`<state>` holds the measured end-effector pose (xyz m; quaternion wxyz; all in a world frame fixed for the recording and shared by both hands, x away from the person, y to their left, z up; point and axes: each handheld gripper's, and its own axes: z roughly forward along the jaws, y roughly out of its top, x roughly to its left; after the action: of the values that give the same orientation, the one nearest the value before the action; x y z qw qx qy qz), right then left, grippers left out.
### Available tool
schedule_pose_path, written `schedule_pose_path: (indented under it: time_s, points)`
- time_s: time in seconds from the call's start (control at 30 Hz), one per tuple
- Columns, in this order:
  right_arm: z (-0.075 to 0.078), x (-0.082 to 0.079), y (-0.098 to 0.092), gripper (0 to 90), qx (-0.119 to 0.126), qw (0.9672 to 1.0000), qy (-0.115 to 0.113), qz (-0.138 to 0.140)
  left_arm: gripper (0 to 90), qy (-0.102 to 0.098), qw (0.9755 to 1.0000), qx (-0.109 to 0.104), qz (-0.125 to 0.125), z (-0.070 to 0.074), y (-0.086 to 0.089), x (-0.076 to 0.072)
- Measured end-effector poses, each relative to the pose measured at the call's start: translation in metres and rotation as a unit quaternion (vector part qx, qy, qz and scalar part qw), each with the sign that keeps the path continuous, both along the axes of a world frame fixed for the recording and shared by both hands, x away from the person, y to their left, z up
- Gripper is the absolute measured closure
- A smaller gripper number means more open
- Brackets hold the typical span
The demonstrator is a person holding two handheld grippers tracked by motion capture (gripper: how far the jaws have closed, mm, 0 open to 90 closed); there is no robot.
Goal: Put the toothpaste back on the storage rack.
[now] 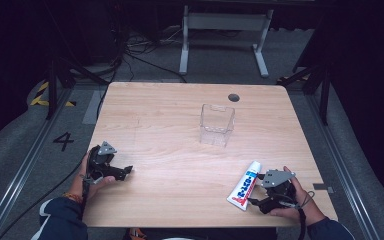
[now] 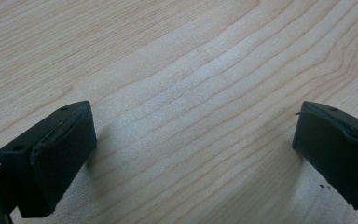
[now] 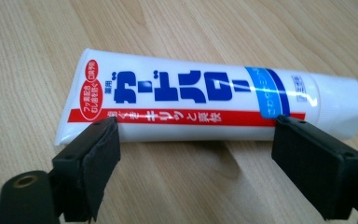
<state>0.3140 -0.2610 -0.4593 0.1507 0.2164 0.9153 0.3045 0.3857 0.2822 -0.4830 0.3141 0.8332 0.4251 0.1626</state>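
A white toothpaste tube (image 1: pixel 245 186) with blue and red print lies flat near the table's front right edge. In the right gripper view the tube (image 3: pixel 205 100) stretches crosswise just past the tips of my right gripper (image 3: pixel 200 154), cap end to the right. That gripper (image 1: pixel 258 195) is open and neither pad presses on the tube. At the front left, a hand holds my left gripper (image 1: pixel 125 172) low over the wood. Its jaws (image 2: pixel 196 154) stand open with only bare table between them.
A clear plastic box (image 1: pixel 217 125) stands upright, right of the middle of the wooden table (image 1: pixel 160 115). A dark round cable hole (image 1: pixel 234 97) sits behind it near the far edge. White desk legs (image 1: pixel 225 30) and cables occupy the floor beyond.
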Motion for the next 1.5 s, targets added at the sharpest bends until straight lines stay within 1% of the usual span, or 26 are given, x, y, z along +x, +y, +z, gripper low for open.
schedule_pose_path:
  time_s: [0.07,0.13,0.2,0.27,0.33,0.37,0.43,0.5,0.6,0.67,0.77,0.8,0.83,0.9,0.93,1.0,1.03,1.07,1.1,1.13,1.17,1.2,1.27,1.33,1.43,1.5]
  points:
    - [0.004,0.002,0.002,17.4,-0.001,1.0000,0.002,0.005,0.0,0.000,1.0000,0.000,-0.001,0.000,0.000,0.000]
    - [0.005,0.005,0.004,15.3,-0.015,0.9998,-0.004,0.010,0.0,-0.001,1.0000,0.000,0.000,0.000,0.000,0.000]
    - [0.008,0.010,0.006,15.7,-0.022,0.9996,-0.002,0.020,0.1,0.000,1.0000,-0.001,-0.001,0.000,0.000,0.000]
    - [0.011,0.017,0.006,15.3,-0.038,0.9987,0.003,0.035,0.1,0.000,1.0000,0.000,-0.001,0.000,0.000,0.000]
    - [0.013,0.023,0.005,14.8,-0.048,0.9966,0.009,0.067,0.1,0.000,1.0000,0.000,0.000,0.000,0.000,0.000]
    - [0.013,0.026,0.006,14.8,-0.056,0.9956,0.009,0.074,0.1,0.000,1.0000,0.000,0.000,0.000,0.000,0.000]
    - [0.017,0.035,0.010,15.4,-0.076,0.9919,0.016,0.101,0.1,0.000,1.0000,0.000,-0.001,0.000,0.000,0.000]
    - [0.021,0.041,0.015,15.5,-0.094,0.9889,0.018,0.114,0.1,0.000,1.0000,0.001,-0.001,0.000,0.000,0.000]
    - [0.028,0.047,0.025,18.4,-0.112,0.9847,0.015,0.132,0.1,0.000,1.0000,0.000,-0.001,0.000,0.000,0.000]
    - [0.030,0.050,0.029,19.4,-0.124,0.9832,0.011,0.133,0.1,0.000,1.0000,0.000,-0.001,0.000,0.000,0.000]
    - [0.031,0.053,0.032,19.7,-0.117,0.9833,0.012,0.139,0.1,0.000,1.0000,-0.001,0.000,0.000,0.000,0.000]
    - [0.031,0.056,0.036,19.8,-0.116,0.9814,0.025,0.151,0.1,0.000,1.0000,0.000,0.000,0.000,0.000,0.000]
    - [0.030,0.059,0.040,18.7,-0.121,0.9791,0.028,0.161,0.1,0.000,1.0000,-0.001,0.000,0.000,0.000,0.000]
    - [0.030,0.064,0.047,17.9,-0.135,0.9726,0.049,0.183,0.1,0.000,1.0000,0.000,0.000,0.000,0.000,0.000]
    - [0.028,0.068,0.050,15.1,-0.139,0.9703,0.057,0.189,0.1,0.000,1.0000,0.000,0.000,0.000,0.000,0.000]
    - [0.027,0.073,0.053,14.7,-0.148,0.9649,0.079,0.202,0.1,0.000,1.0000,0.000,0.000,0.000,0.000,0.000]
    - [0.028,0.075,0.053,15.4,-0.161,0.9599,0.103,0.205,0.1,0.001,1.0000,0.000,0.000,0.000,0.000,0.000]
    - [0.028,0.075,0.052,15.3,-0.165,0.9592,0.110,0.202,0.1,0.001,1.0000,0.000,-0.001,0.000,0.000,0.000]
    - [0.028,0.075,0.051,15.3,-0.173,0.9560,0.118,0.206,0.1,0.001,1.0000,0.000,-0.001,0.000,0.000,0.000]
    - [0.028,0.075,0.051,15.3,-0.173,0.9560,0.118,0.206,0.1,0.001,1.0000,0.000,-0.002,0.000,0.000,0.000]
    - [0.029,0.073,0.049,15.2,-0.188,0.9513,0.129,0.208,0.1,0.002,1.0000,-0.001,-0.001,0.000,0.000,0.000]
    - [0.028,0.070,0.047,15.3,-0.197,0.9475,0.140,0.209,0.1,0.001,1.0000,0.001,0.000,0.000,0.000,0.000]
    - [0.027,0.067,0.046,16.0,-0.200,0.9463,0.139,0.212,0.1,0.002,1.0000,-0.001,-0.001,0.000,0.000,0.000]
    - [0.024,0.064,0.048,15.6,-0.191,0.9491,0.134,0.212,0.1,0.001,1.0000,0.000,0.000,0.000,0.000,0.000]
    - [0.020,0.063,0.051,16.1,-0.192,0.9493,0.131,0.211,0.1,0.001,1.0000,-0.001,-0.001,0.000,0.000,0.000]
    - [0.015,0.063,0.055,18.1,-0.203,0.9486,0.131,0.205,0.1,0.000,1.0000,0.000,0.000,0.000,0.000,0.000]
